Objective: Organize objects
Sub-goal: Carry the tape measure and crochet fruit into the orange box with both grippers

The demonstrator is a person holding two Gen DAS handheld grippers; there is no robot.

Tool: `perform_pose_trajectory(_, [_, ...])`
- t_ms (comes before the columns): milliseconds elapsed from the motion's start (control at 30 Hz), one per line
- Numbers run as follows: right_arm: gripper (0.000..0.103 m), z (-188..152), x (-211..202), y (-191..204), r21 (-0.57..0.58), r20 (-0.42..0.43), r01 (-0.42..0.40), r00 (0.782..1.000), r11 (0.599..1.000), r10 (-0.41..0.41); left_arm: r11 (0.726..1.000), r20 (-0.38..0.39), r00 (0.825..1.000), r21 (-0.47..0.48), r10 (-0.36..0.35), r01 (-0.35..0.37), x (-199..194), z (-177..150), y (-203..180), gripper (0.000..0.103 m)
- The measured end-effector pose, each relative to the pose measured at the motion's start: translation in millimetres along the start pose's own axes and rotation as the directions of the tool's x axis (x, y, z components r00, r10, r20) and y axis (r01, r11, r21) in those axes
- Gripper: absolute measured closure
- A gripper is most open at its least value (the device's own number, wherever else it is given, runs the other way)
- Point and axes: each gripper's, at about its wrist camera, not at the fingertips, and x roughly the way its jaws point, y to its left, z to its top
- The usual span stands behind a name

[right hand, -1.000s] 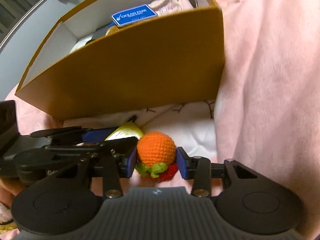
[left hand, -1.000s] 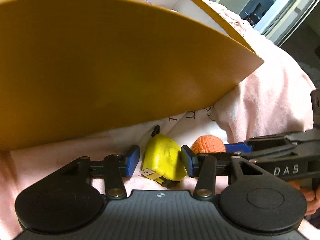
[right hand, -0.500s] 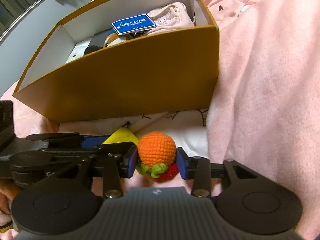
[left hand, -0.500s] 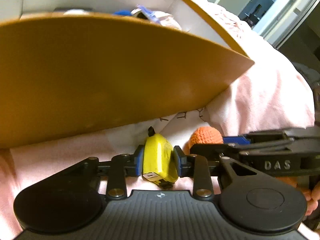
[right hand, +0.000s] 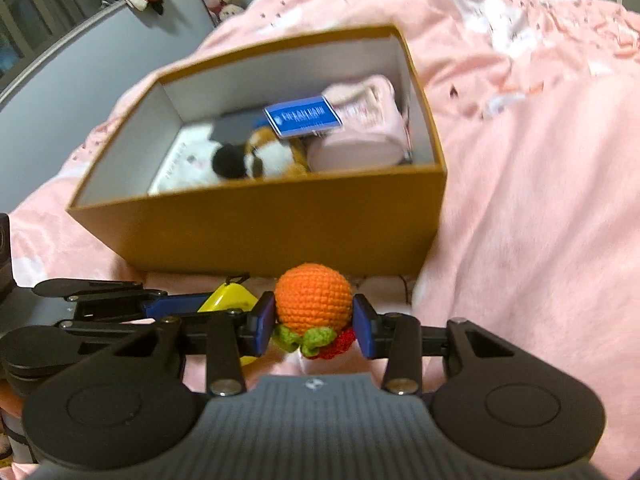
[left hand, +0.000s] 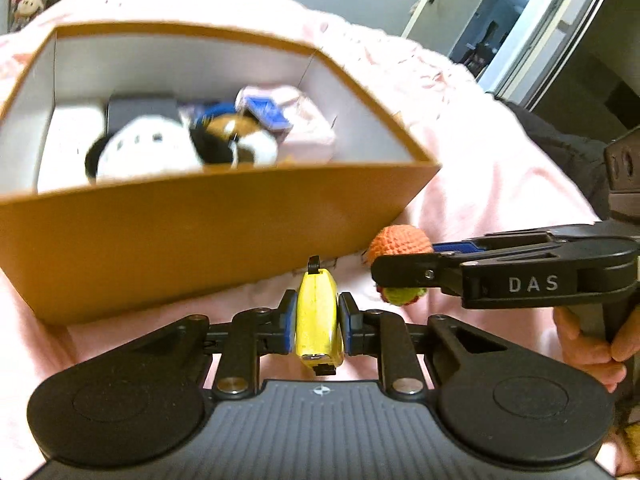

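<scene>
Left gripper [left hand: 318, 326] level, jaws clamped on yellow tape measure [left hand: 319, 320]. Right gripper [right hand: 314, 326] just beside it, jaws pinching orange crochet ball [right hand: 313, 303]. Both held above pink bedcover [right hand: 540, 200], near wall of open brown box [right hand: 260, 232] ahead; plush toys [left hand: 180, 148] inside.

Matt cardboard box [right hand: 280, 232], fuzzy crocheted ball [right hand: 313, 300]

Open box [right hand: 256, 236] on the blanket [right hand: 540, 200], plush toys [left hand: 180, 148], card [right hand: 302, 116] and pouch [right hand: 360, 136] inside the box, tape measure [left hand: 318, 320] and crocheted fruit [right hand: 314, 304] side by side before the box's near wall, fruit right of the tape measure.
</scene>
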Motion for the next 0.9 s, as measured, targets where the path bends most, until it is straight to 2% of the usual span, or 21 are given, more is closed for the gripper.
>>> perform_pose_trajectory(233, [0.060, 22, -31, 17, -0.081, 0.090, -0.017, 0.996, 0.997, 0.024, 0.998, 0.110, 0.992, -0.004, -0.063, 0.064, -40, 28, -19, 0.079])
perform_pose_trajectory(433, [0.060, 57, -46, 26, -0.189, 0.137, 0.013, 0.991, 0.982, 0.013, 0.997, 0.194, 0.978, -0.007, -0.070, 0.073, -57, 61, -23, 0.079])
perform_pose_trajectory(500, [0.060, 69, -44, 29, -0.236, 0.137, 0.029, 0.991, 0.971, 0.003, 0.999, 0.209, 0.977, -0.009, -0.045, 0.048, -56, 74, -21, 0.079])
perform_pose_trajectory(567, [0.060, 83, -35, 29, -0.278, 0.113, 0.043, 0.994, 0.960, -0.012, 0.999, 0.209, 0.977, -0.016, -0.037, 0.042, -53, 83, -17, 0.079])
perform_pose_trajectory(733, [0.060, 113, 7, 22, -0.309, -0.021, 0.042, 0.998, 0.950, -0.051, 0.998, 0.177, 0.983, -0.050, -0.040, 0.050, -33, 103, -7, 0.079])
perform_pose_trajectory(900, [0.060, 125, 51, 25, -0.413, -0.157, 0.052, 0.979, 0.909, -0.127, 0.995, 0.126, 0.991, -0.087, -0.036, 0.047, -11, 109, 7, 0.079])
